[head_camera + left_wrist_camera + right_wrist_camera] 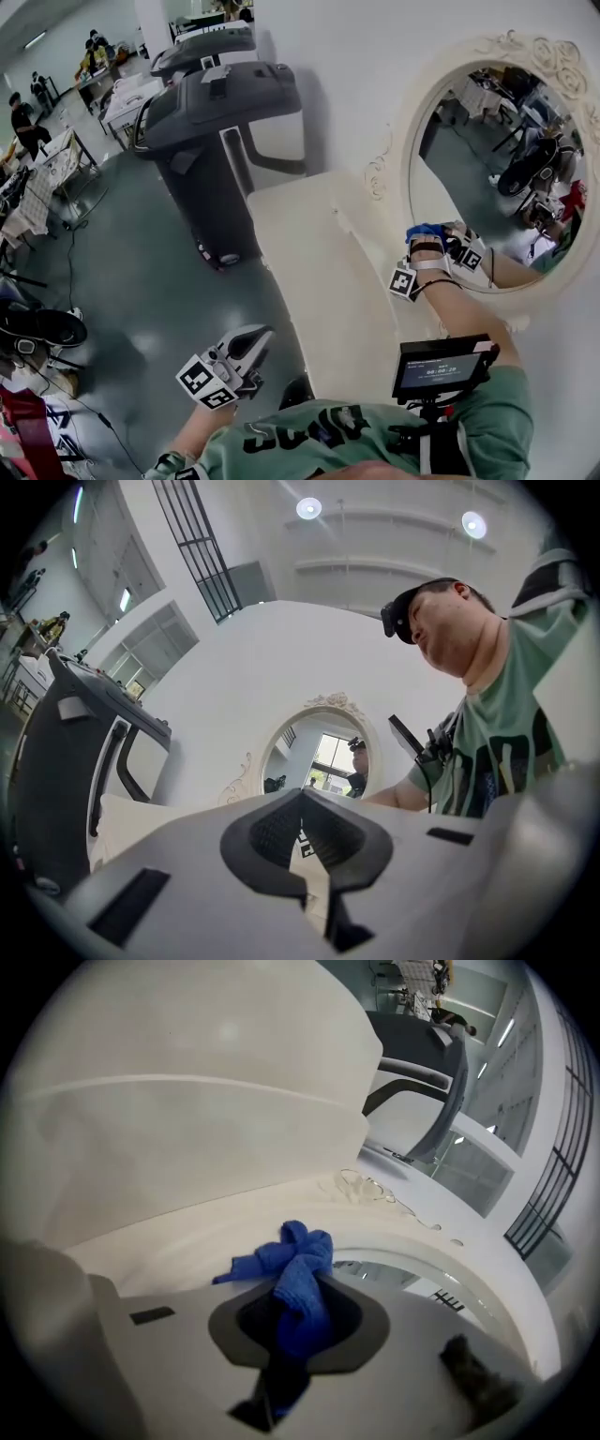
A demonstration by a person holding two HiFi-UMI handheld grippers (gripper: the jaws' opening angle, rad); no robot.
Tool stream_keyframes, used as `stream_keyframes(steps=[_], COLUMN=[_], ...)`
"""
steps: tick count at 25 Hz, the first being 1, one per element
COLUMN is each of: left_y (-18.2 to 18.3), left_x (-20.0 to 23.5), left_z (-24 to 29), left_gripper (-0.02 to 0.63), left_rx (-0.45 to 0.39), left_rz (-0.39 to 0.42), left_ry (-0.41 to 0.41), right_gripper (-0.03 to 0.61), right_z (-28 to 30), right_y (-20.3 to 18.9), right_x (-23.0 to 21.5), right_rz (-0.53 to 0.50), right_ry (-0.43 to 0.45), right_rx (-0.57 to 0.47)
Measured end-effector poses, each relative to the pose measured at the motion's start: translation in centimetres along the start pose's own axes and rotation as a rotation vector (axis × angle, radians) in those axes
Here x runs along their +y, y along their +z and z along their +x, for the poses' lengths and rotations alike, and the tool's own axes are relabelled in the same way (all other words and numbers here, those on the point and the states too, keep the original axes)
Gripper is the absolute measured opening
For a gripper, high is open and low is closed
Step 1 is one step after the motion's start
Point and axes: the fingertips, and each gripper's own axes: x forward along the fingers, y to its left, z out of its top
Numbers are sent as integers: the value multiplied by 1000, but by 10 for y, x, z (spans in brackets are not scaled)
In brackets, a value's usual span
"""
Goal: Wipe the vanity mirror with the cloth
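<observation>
Right gripper [431, 244] clamps bunched, nubby blue cloth [298, 1274] by oval scroll-framed mirror [487, 159].

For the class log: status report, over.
Left hand-held gripper shut, empty. Right hand-held gripper shut on blue cloth, at lower frame of vanity mirror. Nothing blocking glass.

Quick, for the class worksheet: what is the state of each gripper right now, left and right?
Left gripper: closed, jaws together, holding nothing.
Right gripper: closed on the blue cloth.
</observation>
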Motion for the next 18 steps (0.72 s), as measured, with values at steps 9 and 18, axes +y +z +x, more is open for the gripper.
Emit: stream_keyframes(steps=[9,18], left_y=[-7,12], left_x=[2,-27], left_z=[1,19], left_gripper=[11,11], left_rx=[-13,-74], left_rz=[-13,26], left_ry=[0,-112], right_gripper=[43,44], right_z=[4,-72], right_y=[22,-121], right_x=[9,-143], right_rz=[16,213], right_ry=[73,-177], right_rx=[-61,-60])
